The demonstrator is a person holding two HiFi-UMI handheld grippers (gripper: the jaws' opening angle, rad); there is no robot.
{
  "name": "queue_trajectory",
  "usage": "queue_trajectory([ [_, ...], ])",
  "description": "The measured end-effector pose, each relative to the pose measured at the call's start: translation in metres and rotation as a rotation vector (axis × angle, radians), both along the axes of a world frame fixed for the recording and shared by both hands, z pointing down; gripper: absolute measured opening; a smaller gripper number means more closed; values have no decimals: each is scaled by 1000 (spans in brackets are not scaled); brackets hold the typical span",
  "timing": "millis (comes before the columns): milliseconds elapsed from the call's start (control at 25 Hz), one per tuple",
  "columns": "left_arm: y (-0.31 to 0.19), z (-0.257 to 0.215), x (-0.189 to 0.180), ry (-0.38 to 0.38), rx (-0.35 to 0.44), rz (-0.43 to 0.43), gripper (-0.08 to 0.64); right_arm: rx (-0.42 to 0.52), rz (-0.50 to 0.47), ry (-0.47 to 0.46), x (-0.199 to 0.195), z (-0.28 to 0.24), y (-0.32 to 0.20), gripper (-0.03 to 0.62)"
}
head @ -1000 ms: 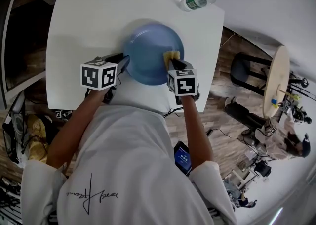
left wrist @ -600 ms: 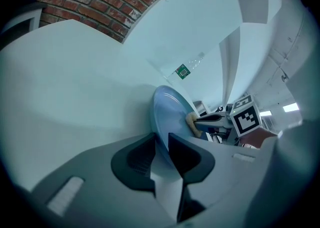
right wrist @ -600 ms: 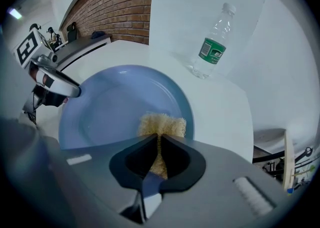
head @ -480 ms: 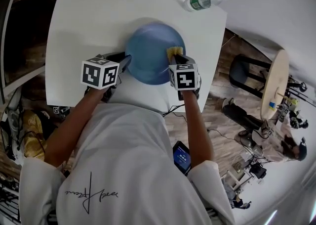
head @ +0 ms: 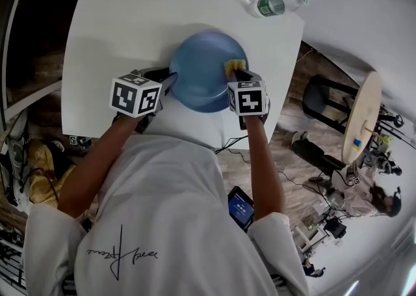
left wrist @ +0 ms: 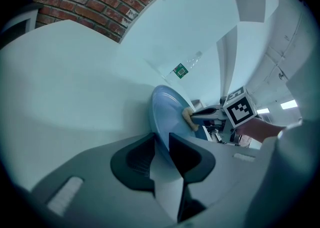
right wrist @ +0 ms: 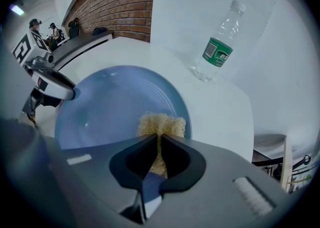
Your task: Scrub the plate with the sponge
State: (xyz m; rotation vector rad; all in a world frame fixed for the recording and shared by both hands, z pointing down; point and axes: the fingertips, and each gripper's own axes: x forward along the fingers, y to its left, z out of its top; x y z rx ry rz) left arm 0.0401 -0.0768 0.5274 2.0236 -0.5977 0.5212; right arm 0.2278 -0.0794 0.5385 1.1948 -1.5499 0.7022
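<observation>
A blue plate [head: 205,70] lies on the white table [head: 117,21]. My left gripper [head: 170,81] is at the plate's left rim. In the left gripper view the rim [left wrist: 167,114] runs between its jaws [left wrist: 160,139], which have just been opening and stand a little apart round it. My right gripper [head: 235,75] is shut on a yellow sponge [head: 234,67] and points steeply down. In the right gripper view the sponge [right wrist: 161,124] rests on the plate [right wrist: 115,106] near its right rim, pinched between the jaws [right wrist: 159,144].
A clear water bottle with a green label [head: 273,5] lies on the table beyond the plate, near the far right corner. The table's right edge is close beside the plate. A black stool [head: 322,96] and a round wooden table [head: 364,112] stand on the floor to the right.
The whole head view has drifted slightly right. Both grippers keep their places at the plate, and the sponge stays by the right rim.
</observation>
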Motion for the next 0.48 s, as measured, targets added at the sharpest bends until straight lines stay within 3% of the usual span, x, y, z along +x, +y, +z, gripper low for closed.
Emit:
queue_trajectory([
  [480, 1, 2, 1, 9, -10, 3, 104, -3, -24, 38, -2, 4, -19, 28],
])
